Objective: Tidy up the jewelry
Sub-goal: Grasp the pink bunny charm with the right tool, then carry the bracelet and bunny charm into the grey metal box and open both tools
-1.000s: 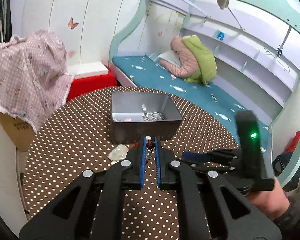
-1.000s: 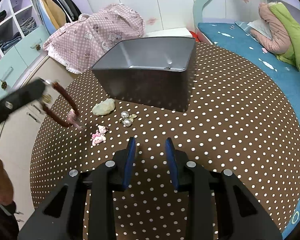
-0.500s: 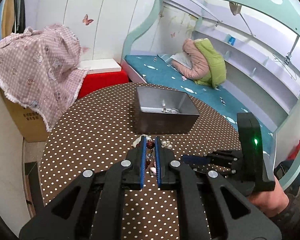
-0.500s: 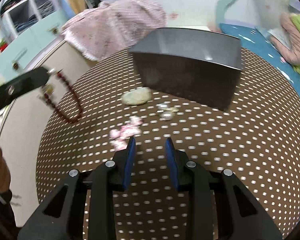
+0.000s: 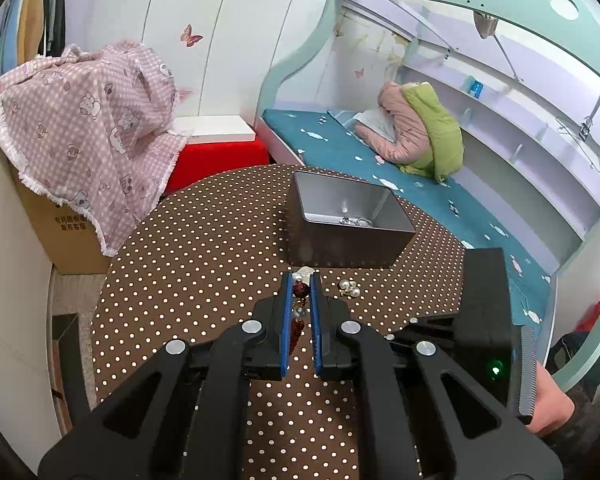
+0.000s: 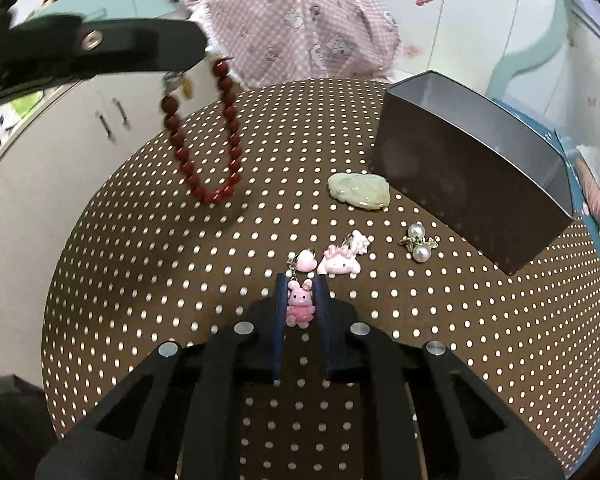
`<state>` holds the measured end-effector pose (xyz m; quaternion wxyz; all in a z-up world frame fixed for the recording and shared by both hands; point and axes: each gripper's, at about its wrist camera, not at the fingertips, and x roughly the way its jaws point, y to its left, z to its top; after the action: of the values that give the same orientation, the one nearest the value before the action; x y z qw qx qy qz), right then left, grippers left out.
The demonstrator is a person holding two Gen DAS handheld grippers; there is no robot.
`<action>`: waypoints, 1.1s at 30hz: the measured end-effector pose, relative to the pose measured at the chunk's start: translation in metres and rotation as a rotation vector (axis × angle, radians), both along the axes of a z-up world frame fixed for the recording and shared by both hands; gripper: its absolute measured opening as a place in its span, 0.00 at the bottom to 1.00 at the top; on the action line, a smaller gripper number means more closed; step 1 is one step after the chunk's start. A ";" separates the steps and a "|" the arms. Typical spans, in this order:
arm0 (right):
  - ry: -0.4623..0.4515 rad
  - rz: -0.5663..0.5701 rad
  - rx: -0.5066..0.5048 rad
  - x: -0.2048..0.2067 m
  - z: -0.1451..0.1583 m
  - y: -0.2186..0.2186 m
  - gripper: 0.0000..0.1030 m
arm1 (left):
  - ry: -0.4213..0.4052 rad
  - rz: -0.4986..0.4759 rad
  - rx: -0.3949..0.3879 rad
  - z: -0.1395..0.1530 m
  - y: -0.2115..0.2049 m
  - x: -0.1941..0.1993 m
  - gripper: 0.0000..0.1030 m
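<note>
My left gripper [image 5: 300, 285] is shut on a red bead bracelet [image 5: 300, 289], whose loop [image 6: 206, 148] hangs above the left of the dotted table [image 6: 180, 264]. In the right wrist view that gripper [image 6: 198, 46] reaches in from the upper left. My right gripper [image 6: 300, 285] is low over the table, its jaws closing with the pads against both sides of a pink bunny charm [image 6: 300, 305]. A pink heart [image 6: 306, 261] lies just ahead of it. The grey tin box [image 5: 340, 240] stands further back with silver pieces inside.
Lying loose in front of the tin box [image 6: 460, 160] are a pale green jade pendant [image 6: 358, 191], pearl earrings [image 6: 418, 242] and a second pink charm [image 6: 338, 265]. A pink checked cloth [image 5: 84, 132] covers a cardboard carton beyond the table's left edge. A bed [image 5: 420, 200] lies behind.
My right gripper rolled and slid left to the pink charms, and its jaws narrowed around the bunny charm. The left gripper drew back from the box, still holding the bracelet.
</note>
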<state>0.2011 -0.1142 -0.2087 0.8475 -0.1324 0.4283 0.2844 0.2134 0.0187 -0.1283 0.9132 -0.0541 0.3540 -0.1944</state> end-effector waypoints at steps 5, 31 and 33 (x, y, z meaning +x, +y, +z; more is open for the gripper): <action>0.020 -0.040 0.094 0.000 0.011 -0.025 0.10 | -0.005 0.000 -0.002 0.001 0.000 0.000 0.08; -0.233 -0.157 0.202 0.058 0.146 -0.083 0.10 | -0.163 -0.116 -0.066 0.096 -0.042 0.081 0.08; -0.214 -0.164 0.202 0.070 0.143 -0.085 0.10 | -0.148 -0.137 -0.075 0.098 -0.051 0.097 0.08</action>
<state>0.2712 -0.1990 -0.0656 0.9176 -0.0407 0.3143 0.2402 0.3104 -0.0326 -0.0301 0.9188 -0.0494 0.2809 -0.2728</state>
